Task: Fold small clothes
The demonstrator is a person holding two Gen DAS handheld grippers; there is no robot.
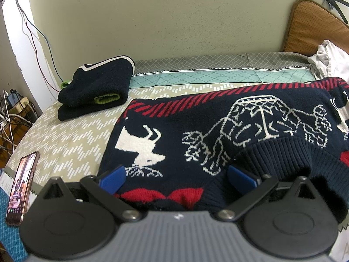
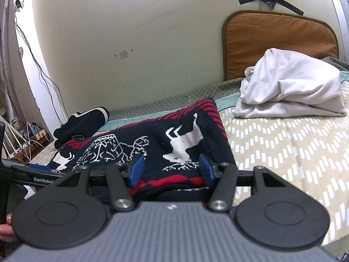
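On the bed (image 2: 283, 148), sweater (image 2: 183, 144) lies between right hand-held gripper (image 2: 172, 170) fingers.

Your patterned sweater (image 1: 218, 126) spread on the bed (image 1: 72, 135) ahead of you, folded garment (image 1: 98, 87) behind it to your left, crumpled cloth pile (image 2: 290, 87) to your right, phone (image 1: 20, 185) at your left edge.

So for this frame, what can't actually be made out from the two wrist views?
- Near hem of the patterned sweater: left wrist view, hidden behind the left gripper.
- Same hem in the right wrist view, hidden behind the right gripper; whether cloth sits between either pair of jaws is unclear.
- Phone screen: left wrist view, too small and oblique to read.
- White garment: left wrist view, cut off by the right edge.
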